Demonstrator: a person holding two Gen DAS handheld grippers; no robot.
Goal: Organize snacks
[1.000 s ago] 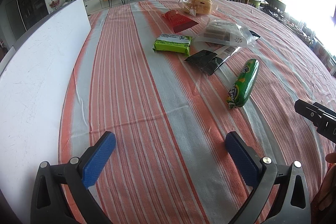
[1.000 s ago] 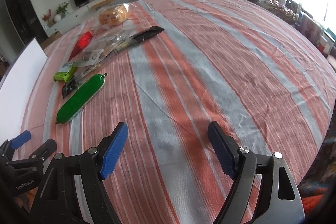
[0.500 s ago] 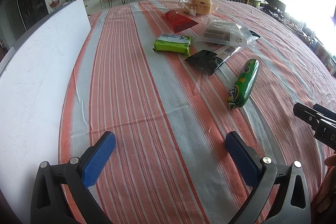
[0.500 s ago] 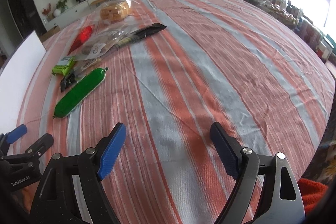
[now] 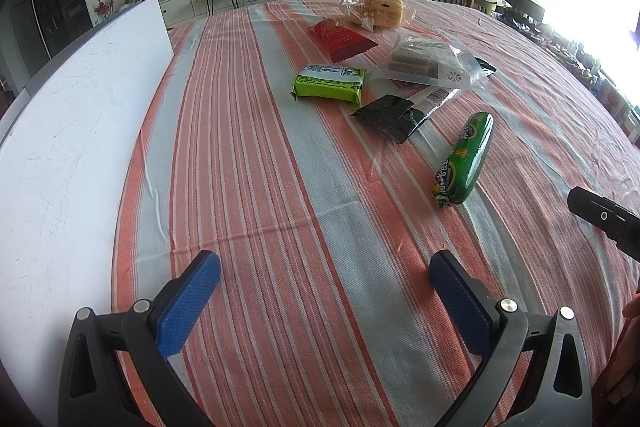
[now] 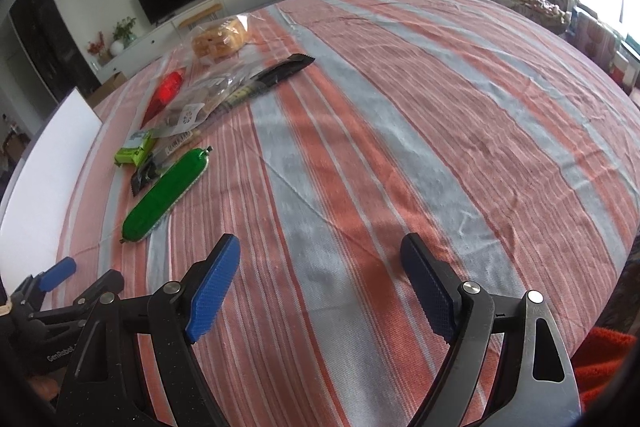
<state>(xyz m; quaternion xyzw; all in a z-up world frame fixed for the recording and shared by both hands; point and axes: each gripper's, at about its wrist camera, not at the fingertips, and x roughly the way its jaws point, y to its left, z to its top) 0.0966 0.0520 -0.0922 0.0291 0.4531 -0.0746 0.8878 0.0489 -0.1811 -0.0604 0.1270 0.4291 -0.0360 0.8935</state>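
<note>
**Green sausage lies nearest, off to the right hand's left**

From the left wrist: the left hand-held gripper [image 5: 324,293] hangs wide and empty over the striped table [image 5: 248,187]. The green sausage stick [image 5: 464,159] lies ahead and to its right, long axis running away from it.

From the right wrist: the right hand-held gripper [image 6: 322,285], also wide and empty, has the green sausage stick [image 6: 166,194] ahead-left, lying on a slant, nearer than the other snacks beyond it. The right hand looks the closer.

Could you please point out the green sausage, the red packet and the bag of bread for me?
Green sausage [image 5: 464,159], left wrist view, middle of its wrapper.
Red packet [image 5: 340,37], left wrist view, centre of its flat face.
Bag of bread [image 5: 376,9], left wrist view, on the loaf inside.
</note>
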